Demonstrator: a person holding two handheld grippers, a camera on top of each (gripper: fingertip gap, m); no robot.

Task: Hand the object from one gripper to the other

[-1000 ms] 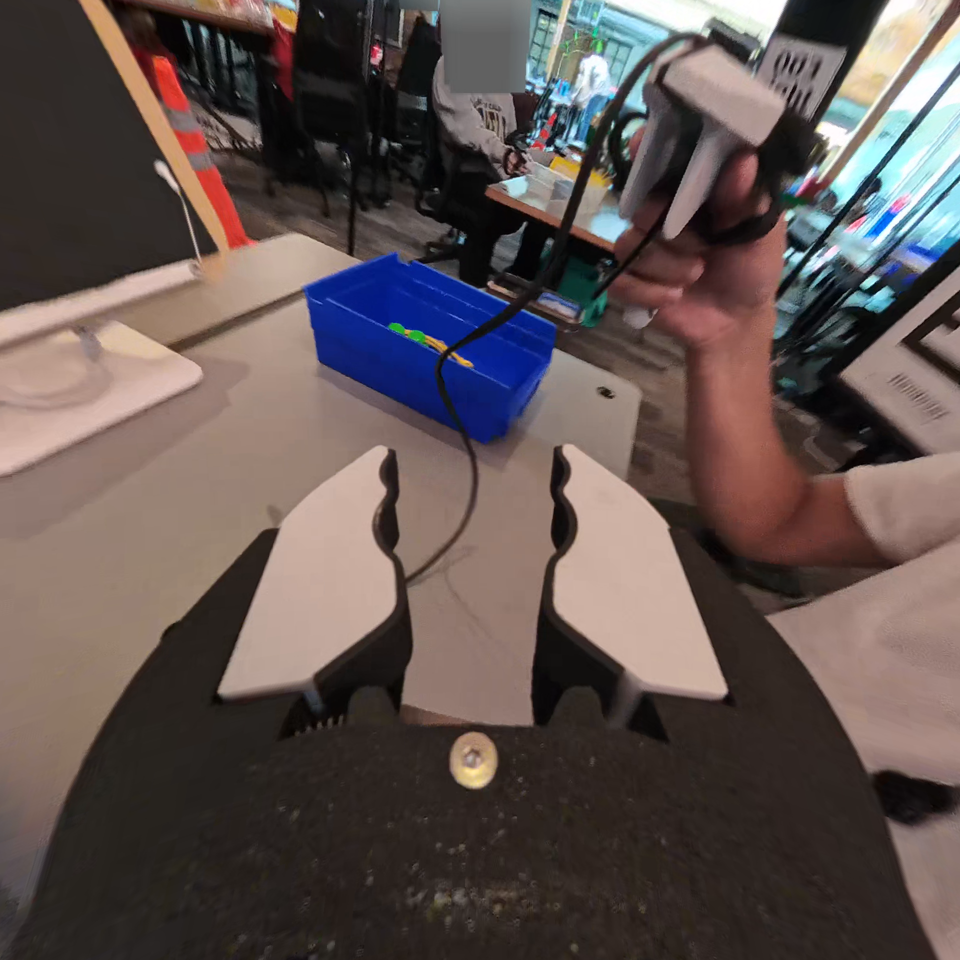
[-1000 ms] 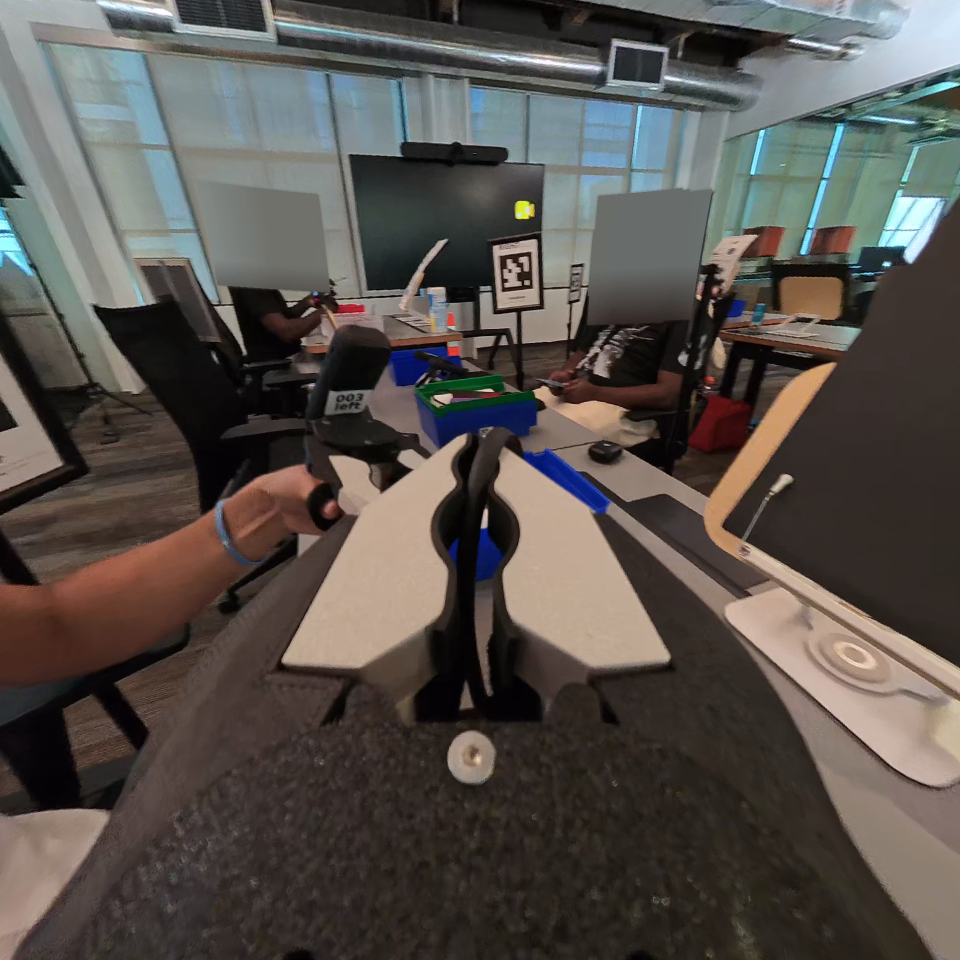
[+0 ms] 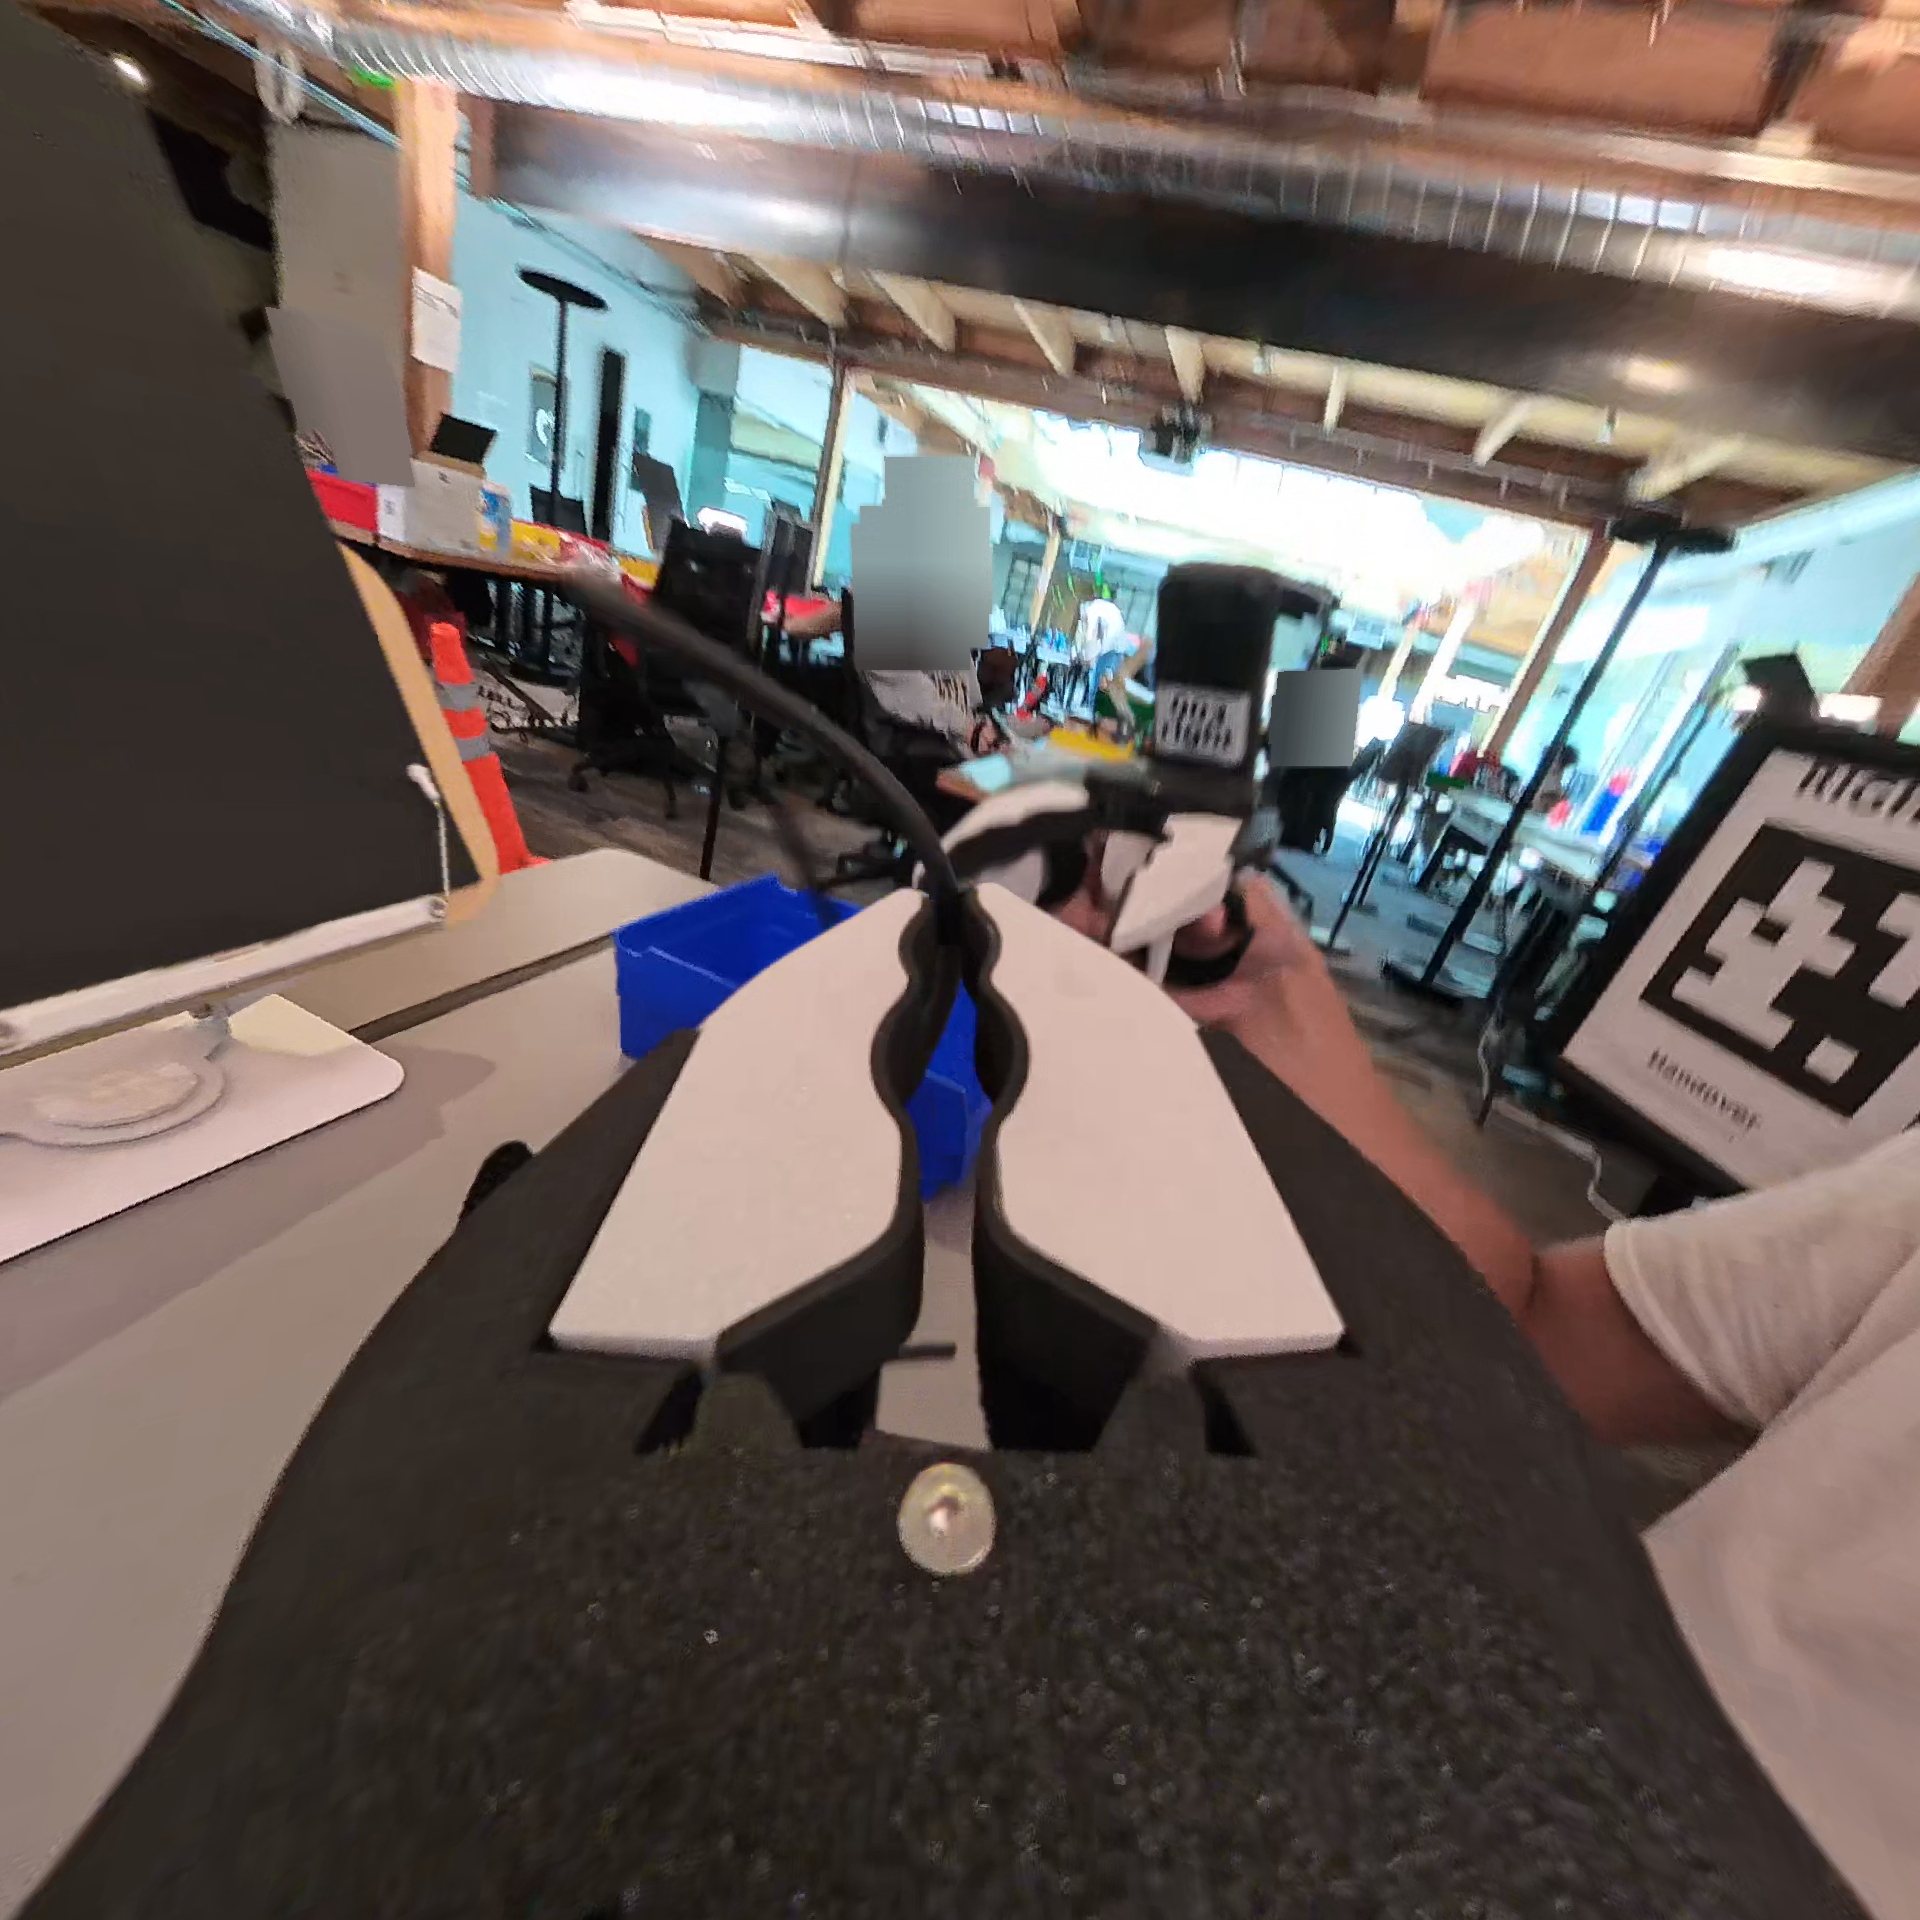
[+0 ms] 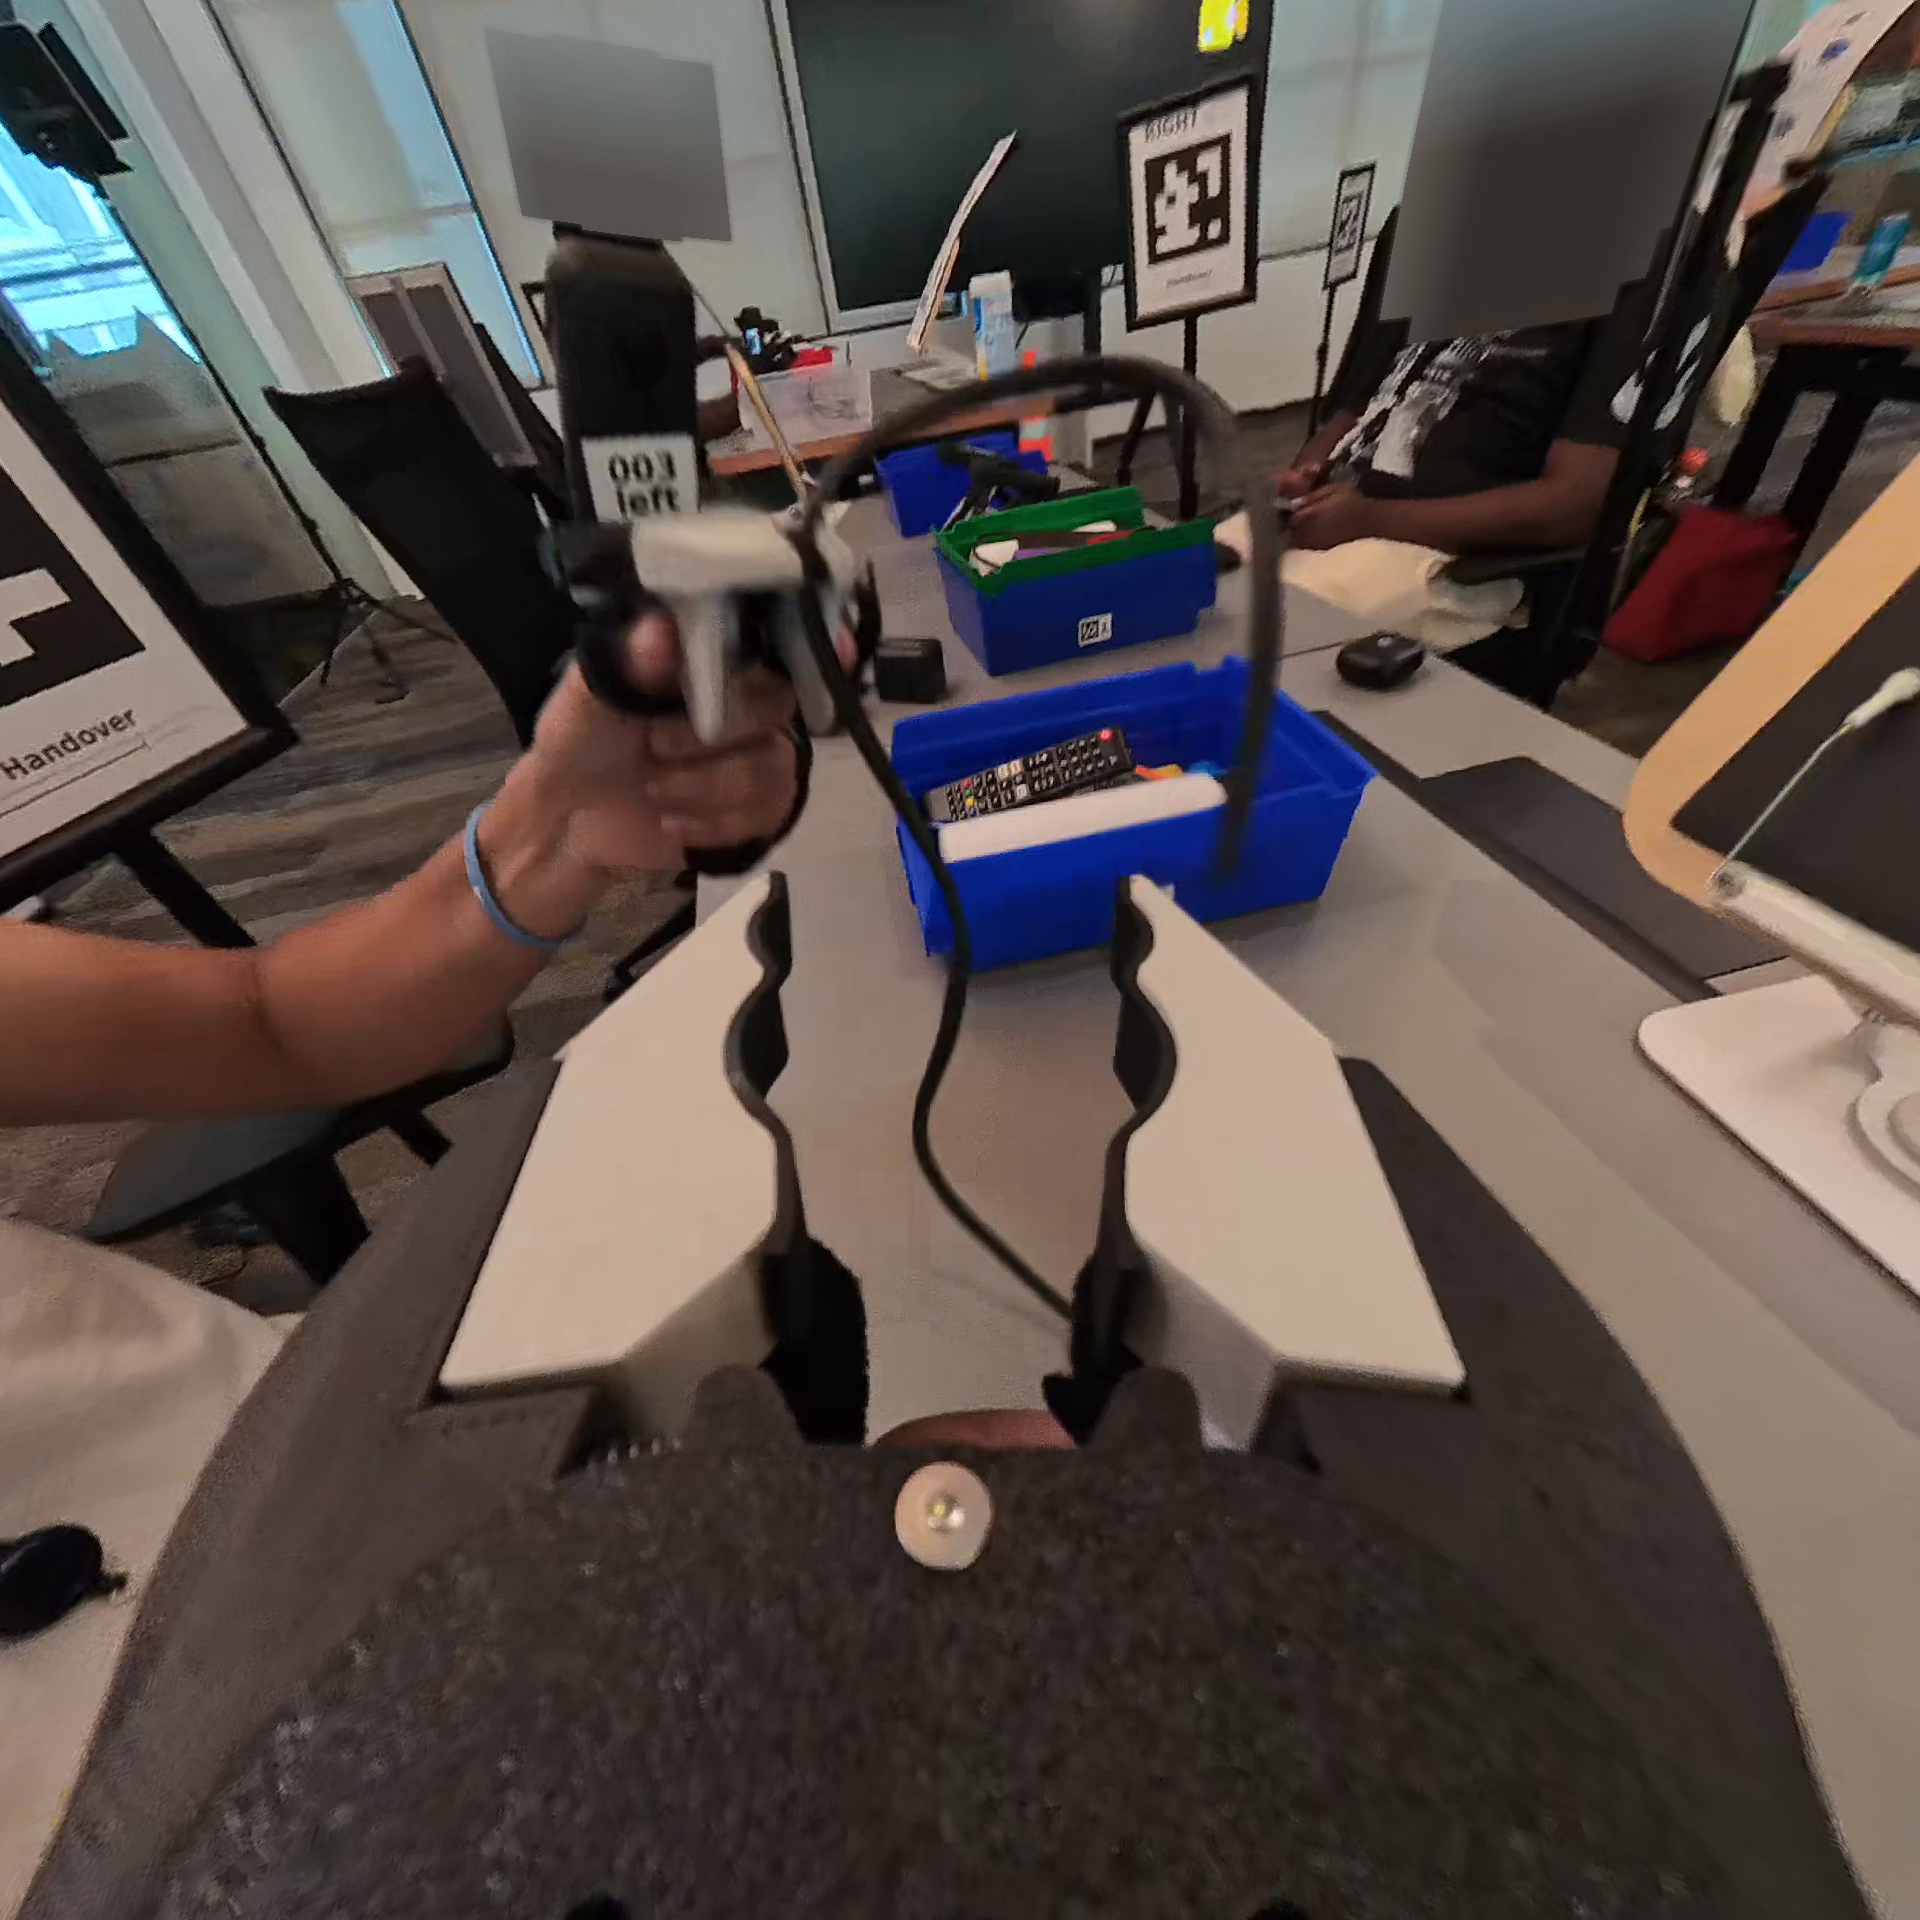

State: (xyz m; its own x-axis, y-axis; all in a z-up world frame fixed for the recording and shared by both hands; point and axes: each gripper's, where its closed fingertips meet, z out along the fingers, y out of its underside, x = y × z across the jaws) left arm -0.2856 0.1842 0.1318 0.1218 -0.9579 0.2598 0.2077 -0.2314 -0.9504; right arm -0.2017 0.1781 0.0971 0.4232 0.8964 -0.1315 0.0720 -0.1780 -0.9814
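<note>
The thin black rubber cable (image 4: 940,1039) is looping through the centre of the right wrist view, arching over the blue plastic bin (image 4: 1122,821) and running down between the white fingers of the right gripper (image 4: 951,904), whose jaws are standing wide apart, not gripping it. In the left wrist view the same cable (image 3: 831,748) is curving up from the centre toward the upper left, and the left gripper (image 3: 951,914) is pinching it at the fingertips, jaws clamped together on it. The blue bin is sitting on the grey table (image 4: 1455,1039) in the middle of the frame, holding a black remote control (image 4: 1029,774). A white-based tablet stand (image 4: 1808,1060) is standing at the right edge.
</note>
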